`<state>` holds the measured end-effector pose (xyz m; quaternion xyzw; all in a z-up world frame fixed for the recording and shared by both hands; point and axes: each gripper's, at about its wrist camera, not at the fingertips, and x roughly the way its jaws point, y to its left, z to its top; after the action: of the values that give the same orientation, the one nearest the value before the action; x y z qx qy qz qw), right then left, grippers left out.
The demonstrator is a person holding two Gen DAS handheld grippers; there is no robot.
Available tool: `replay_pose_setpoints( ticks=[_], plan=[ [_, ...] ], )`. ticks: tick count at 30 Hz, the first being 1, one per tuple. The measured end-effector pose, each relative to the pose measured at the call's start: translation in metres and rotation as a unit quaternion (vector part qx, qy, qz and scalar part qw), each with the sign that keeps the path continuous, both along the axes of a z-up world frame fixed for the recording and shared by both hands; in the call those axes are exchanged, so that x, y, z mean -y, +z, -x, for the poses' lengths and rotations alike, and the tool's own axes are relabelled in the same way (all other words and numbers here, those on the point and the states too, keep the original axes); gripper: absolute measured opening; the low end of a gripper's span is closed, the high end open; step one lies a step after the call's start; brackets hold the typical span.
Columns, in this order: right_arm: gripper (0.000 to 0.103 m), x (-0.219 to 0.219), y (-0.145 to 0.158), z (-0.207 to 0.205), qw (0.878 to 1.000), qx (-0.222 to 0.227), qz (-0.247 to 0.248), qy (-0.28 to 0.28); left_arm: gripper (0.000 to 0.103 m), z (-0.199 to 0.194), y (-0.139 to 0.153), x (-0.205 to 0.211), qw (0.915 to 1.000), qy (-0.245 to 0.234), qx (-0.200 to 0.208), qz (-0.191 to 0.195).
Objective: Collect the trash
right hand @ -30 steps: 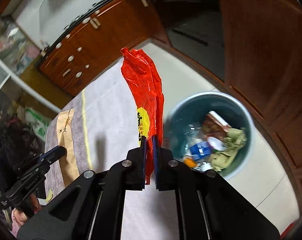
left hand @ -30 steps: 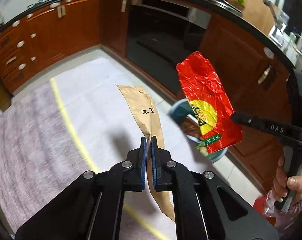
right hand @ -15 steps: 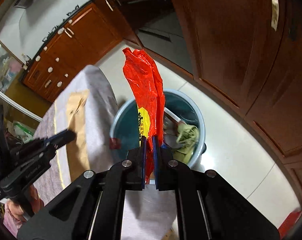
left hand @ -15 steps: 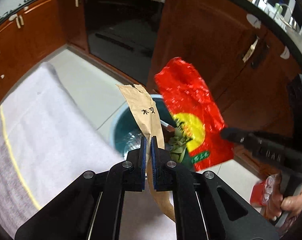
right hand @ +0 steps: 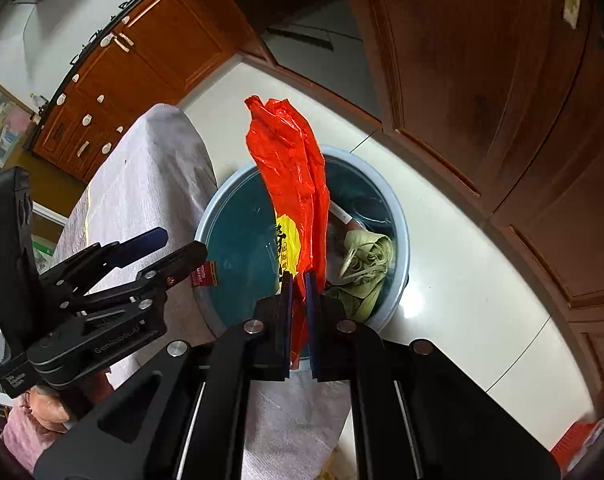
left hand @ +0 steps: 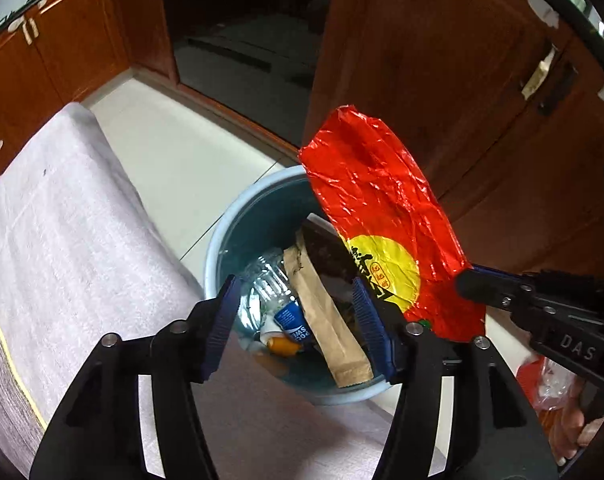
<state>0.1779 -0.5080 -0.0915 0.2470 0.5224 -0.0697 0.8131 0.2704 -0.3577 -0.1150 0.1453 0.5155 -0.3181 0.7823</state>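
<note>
A round light-blue trash bin (left hand: 213,249) (right hand: 398,216) stands on the floor below both grippers. My left gripper (left hand: 294,294) (right hand: 182,242) hangs over it with its jaws opening. The brown paper sleeve (left hand: 327,320) is loose inside the bin, seen between the jaws and touching neither pad. My right gripper (right hand: 298,282) (left hand: 467,280) is shut on the lower end of a crinkled red wrapper (right hand: 290,168) (left hand: 377,204) with a yellow disc. The wrapper stands up above the bin's opening. In the right wrist view it hides the sleeve.
The bin holds a clear plastic bottle (left hand: 276,292) and a green wad (right hand: 361,264). A white cloth-covered surface (left hand: 74,232) borders the bin on the left. Dark wooden cabinets (left hand: 441,80) rise behind it. A red bag (left hand: 549,380) lies on the floor at the right.
My left gripper has moved over the bin, opened and let go of the brown paper sleeve, which dropped into the bin. The right gripper came lower over the bin, still holding the red wrapper.
</note>
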Motion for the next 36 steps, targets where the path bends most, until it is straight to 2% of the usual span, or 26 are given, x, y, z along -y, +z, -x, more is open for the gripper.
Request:
replay_pose_setpoints(
  ticks=[1,3,5,6,7,8,9,12,14,19,21,28,36],
  plan=[
    [0.006,-0.001,-0.001,-0.002,1.000,-0.001,-0.001,0.002,0.070,-0.001,0.001,-0.003,1.0000,0.003,0.001,-0.002],
    [0.006,-0.003,-0.004,-0.005,1.000,-0.002,-0.003,0.005,0.075,0.000,0.003,-0.009,0.9999,0.011,0.003,-0.002],
    [0.010,-0.003,-0.008,-0.006,1.000,-0.004,-0.007,0.004,0.080,0.000,0.008,-0.015,0.9998,0.016,0.010,-0.001],
    [0.017,-0.002,-0.010,-0.007,1.000,-0.004,-0.014,-0.002,0.085,0.001,0.011,-0.018,0.9997,0.019,0.013,0.001],
    [0.042,-0.002,-0.011,-0.007,1.000,-0.005,-0.021,-0.005,0.091,0.002,0.014,-0.021,0.9996,0.021,0.018,0.003],
    [0.058,-0.001,-0.011,-0.006,1.000,-0.003,-0.025,-0.008,0.094,0.004,0.019,-0.027,0.9992,0.027,0.027,0.008],
    [0.077,-0.001,-0.009,-0.004,1.000,0.002,-0.020,-0.015,0.097,0.005,0.023,-0.031,0.9988,0.031,0.036,0.013],
    [0.079,-0.004,-0.004,-0.002,1.000,0.001,-0.009,-0.012,0.099,0.017,0.034,-0.041,0.9970,0.037,0.061,0.029],
    [0.086,-0.006,-0.002,-0.001,1.000,-0.003,-0.006,-0.015,0.099,0.023,0.041,-0.048,0.9965,0.039,0.067,0.032],
    [0.096,-0.020,0.010,0.004,1.000,-0.003,0.015,0.004,0.099,0.039,0.056,-0.061,0.9946,0.039,0.094,0.016],
    [0.096,-0.028,0.016,0.008,1.000,-0.001,0.026,0.014,0.099,0.049,0.062,-0.069,0.9929,0.038,0.113,0.007],
    [0.096,-0.062,0.036,0.024,0.997,-0.006,0.066,0.050,0.099,0.082,0.081,-0.101,0.9918,0.039,0.122,-0.007],
    [0.096,-0.102,0.054,0.055,0.991,-0.019,0.109,0.080,0.099,0.106,0.088,-0.140,0.9932,0.069,0.093,-0.004]
  ],
)
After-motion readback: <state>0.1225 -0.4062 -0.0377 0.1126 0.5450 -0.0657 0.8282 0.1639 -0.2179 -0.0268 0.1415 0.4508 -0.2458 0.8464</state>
